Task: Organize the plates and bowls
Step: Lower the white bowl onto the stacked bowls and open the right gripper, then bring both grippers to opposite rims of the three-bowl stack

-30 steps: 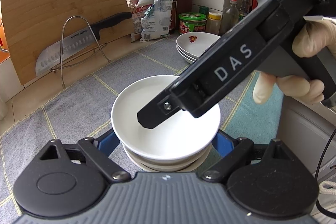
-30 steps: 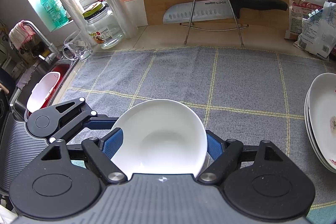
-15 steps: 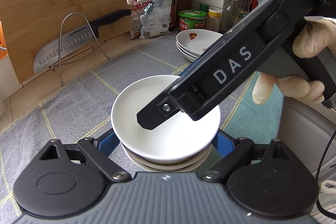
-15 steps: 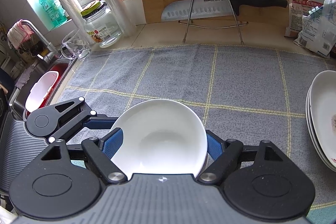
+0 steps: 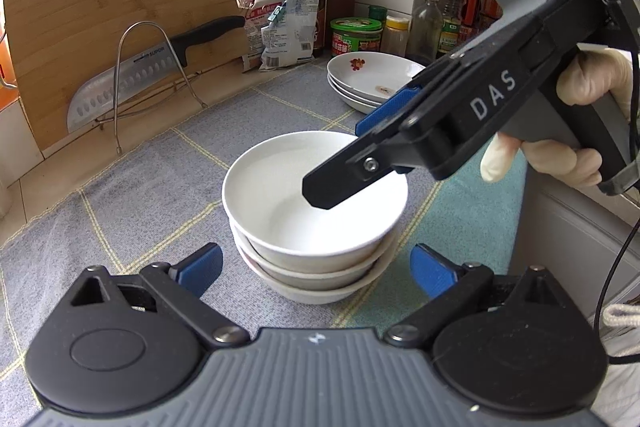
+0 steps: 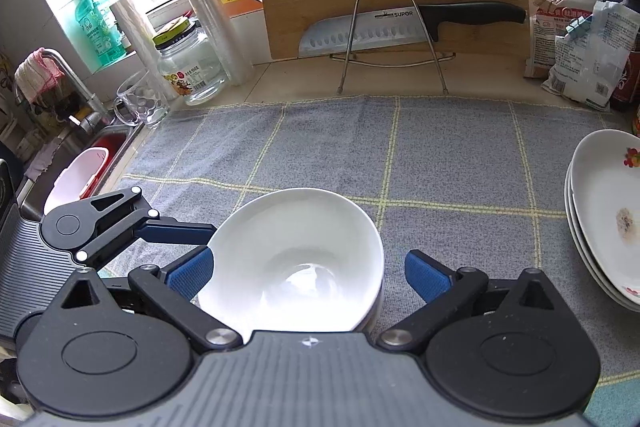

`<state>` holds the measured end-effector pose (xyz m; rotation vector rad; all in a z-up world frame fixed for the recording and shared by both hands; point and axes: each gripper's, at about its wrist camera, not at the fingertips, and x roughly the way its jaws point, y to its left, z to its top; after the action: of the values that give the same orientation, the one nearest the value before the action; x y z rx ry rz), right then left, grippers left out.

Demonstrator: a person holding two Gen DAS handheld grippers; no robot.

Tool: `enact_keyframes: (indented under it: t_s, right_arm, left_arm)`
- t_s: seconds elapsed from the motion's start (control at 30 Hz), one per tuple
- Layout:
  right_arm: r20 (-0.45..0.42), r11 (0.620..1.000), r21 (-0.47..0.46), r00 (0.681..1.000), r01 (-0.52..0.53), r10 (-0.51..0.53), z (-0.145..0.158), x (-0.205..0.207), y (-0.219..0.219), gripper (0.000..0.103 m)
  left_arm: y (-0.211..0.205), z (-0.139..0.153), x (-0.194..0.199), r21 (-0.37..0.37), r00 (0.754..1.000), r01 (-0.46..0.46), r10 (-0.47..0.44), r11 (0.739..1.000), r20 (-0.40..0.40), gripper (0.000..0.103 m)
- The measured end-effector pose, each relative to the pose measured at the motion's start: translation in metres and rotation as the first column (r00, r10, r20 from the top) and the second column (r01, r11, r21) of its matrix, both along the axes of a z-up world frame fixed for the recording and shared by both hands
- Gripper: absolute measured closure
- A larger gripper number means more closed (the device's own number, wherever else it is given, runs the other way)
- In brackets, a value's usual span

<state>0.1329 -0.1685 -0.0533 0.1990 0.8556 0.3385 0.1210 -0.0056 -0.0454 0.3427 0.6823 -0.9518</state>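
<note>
Left wrist view: white bowl (image 5: 316,187) tops a stack of bowls (image 5: 316,267) on the grey checked cloth (image 5: 160,187).
Left gripper (image 5: 316,269): jaws just opened further, wide, blue pads clear of the stack between them.
Right gripper (image 6: 306,273): jaws just sprang wide; bowl sits between the pads, no longer pinched.
Beyond and right of the right gripper: stacked plates (image 6: 600,227).
Behind the cloth: knife (image 6: 400,27) on wire rack.

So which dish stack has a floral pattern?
The stack of shallow plates near the jars; its top plate bears a red flower. The stacked bowls between the grippers are plain white.
</note>
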Motion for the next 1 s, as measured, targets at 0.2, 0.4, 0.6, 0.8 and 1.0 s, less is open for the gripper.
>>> enact_keyframes:
  t_s: [0.2,0.4,0.6,0.8,1.0]
  right_arm:
    - [0.042,1.000,-0.024,0.999,0.017,-0.015,-0.003,-0.023,0.004,0.000]
    - [0.037,0.999,-0.032,0.998,0.042,-0.041,-0.016,-0.050,0.006,0.000]
    - [0.002,0.988,-0.151,0.999,0.037,-0.037,-0.043,-0.058,0.003,0.000]
    - [-0.047,0.965,-0.255,0.998,-0.053,0.043,-0.075,-0.048,-0.006,0.000]
    - [-0.021,0.933,-0.318,0.985,-0.169,0.171,-0.089,-0.042,-0.007,0.000]
  left_arm:
    - [0.007,-0.013,-0.002,0.034,0.999,0.038,-0.037,0.999,-0.030,0.003]
    - [0.008,-0.034,-0.001,0.085,0.995,0.084,-0.078,0.993,-0.063,0.003]
    - [0.002,-0.054,0.005,0.128,0.996,0.047,-0.037,0.991,-0.079,0.003]
    - [-0.012,-0.067,0.007,0.186,0.996,-0.021,0.036,0.982,-0.081,0.003]
    - [-0.018,-0.069,0.006,0.193,0.993,-0.077,0.093,0.978,-0.078,0.000]
